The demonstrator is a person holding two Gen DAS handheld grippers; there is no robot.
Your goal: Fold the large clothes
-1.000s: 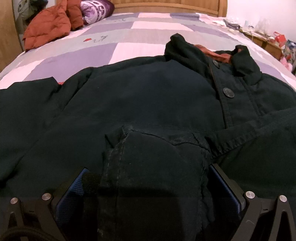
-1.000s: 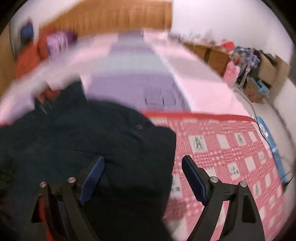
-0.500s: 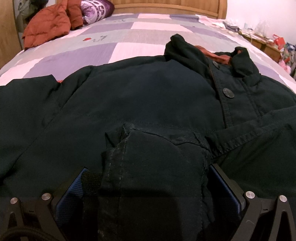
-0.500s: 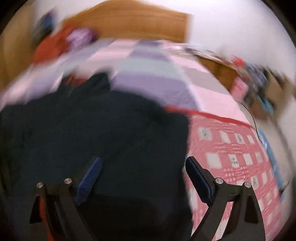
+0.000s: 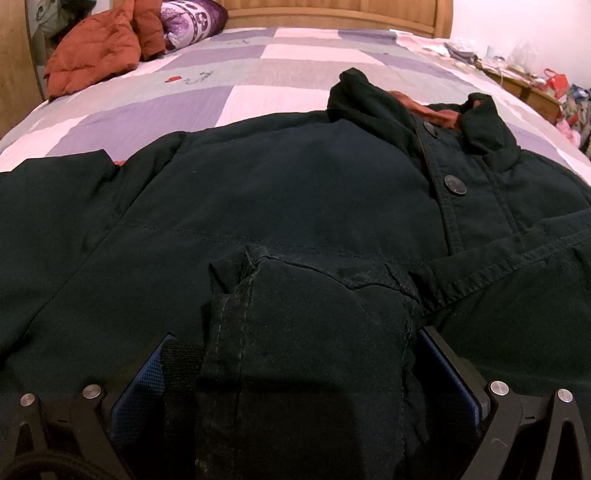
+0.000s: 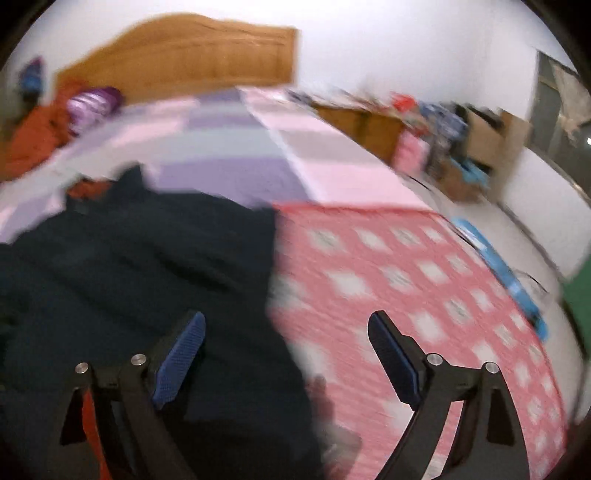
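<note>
A large dark green jacket (image 5: 295,184) lies spread on the bed, collar at the far end, with an orange lining showing at the neck. My left gripper (image 5: 295,336) sits low over the jacket's front, shut on the folded-over sleeve cuff (image 5: 314,295), which fills the gap between both blue pads. In the blurred right wrist view the jacket (image 6: 129,258) takes up the left half. My right gripper (image 6: 286,317) hangs open above the jacket's right edge, nothing between its fingers.
A purple, pink and grey checked quilt (image 5: 258,74) covers the bed up to a wooden headboard (image 5: 332,14). An orange padded jacket (image 5: 92,55) and a purple pillow (image 5: 192,18) lie at the far left. A pink checked blanket (image 6: 406,277) lies right of the jacket. Cluttered furniture (image 6: 443,129) lines the right wall.
The right gripper has swung rightward and risen, so the jacket's edge now lies under its left finger and more pink blanket shows. The left gripper and the cuff have not moved.
</note>
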